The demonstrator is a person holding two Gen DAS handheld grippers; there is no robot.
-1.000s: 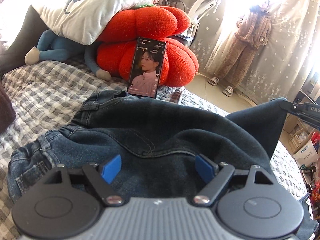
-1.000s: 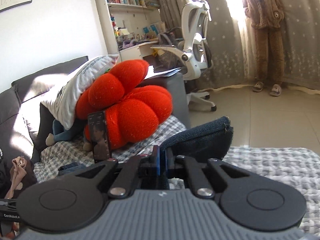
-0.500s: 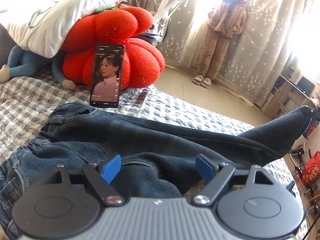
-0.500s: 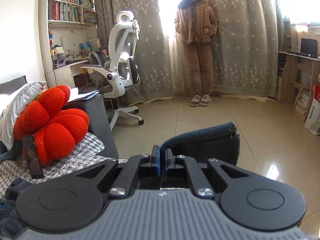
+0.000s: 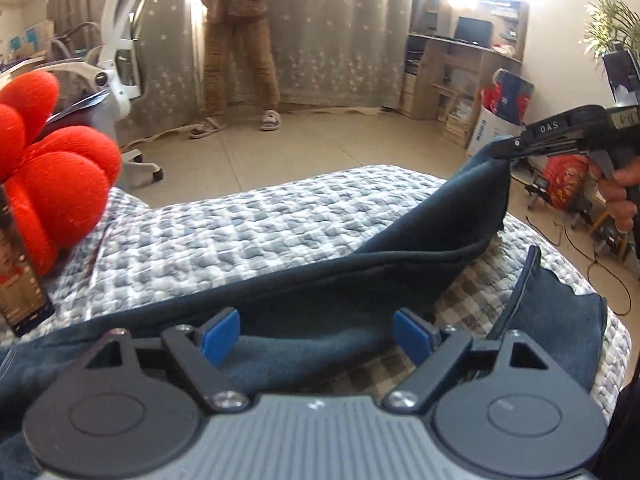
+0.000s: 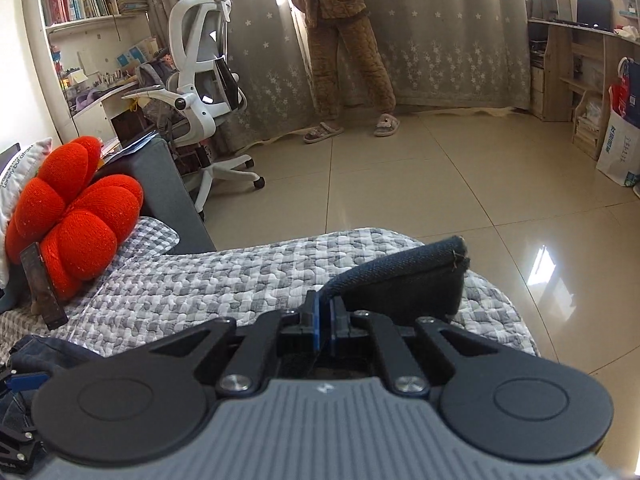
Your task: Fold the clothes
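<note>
While the right gripper (image 6: 325,320) is clamping its 2 blue pads tight on a jeans leg's hem (image 6: 404,280), that leg is hanging lifted off the quilt (image 6: 200,280), its folded end sticking out toward 1 o'clock of the pads in the right wrist view. Seen from the left wrist view, the same right gripper (image 5: 505,151) is sitting at 2 o'clock, a hand (image 5: 622,200) wrapping its handle, and the jeans (image 5: 360,280) are stretching in a dark sagging band from that pinch down toward 7 o'clock. A 2nd leg end (image 5: 560,320) is lying on the quilt (image 5: 240,232) at 4 o'clock, apart from the lifted leg.

The left gripper (image 5: 318,334) is standing wide open, its 2 blue pads (image 5: 220,336) far apart. Denim is lying in the gap between them, but neither pad is pressing on it; whether cloth is brushing a pad I cannot tell.

A red cushion (image 5: 52,180) is sitting at 9 o'clock in the left view, with a phone (image 5: 20,280) leaning against it, just beside the jeans' near edge. In the right view the cushion (image 6: 76,216) is at 9 o'clock too, the phone (image 6: 44,292) edge-on below it. Beyond the bed, a white chair (image 6: 200,80) is standing at 11 o'clock and a person (image 6: 344,40) in a brown padded suit is standing by the curtain (image 6: 440,40) at 12 o'clock, wearing slippers on the tiled floor (image 6: 440,180).
</note>
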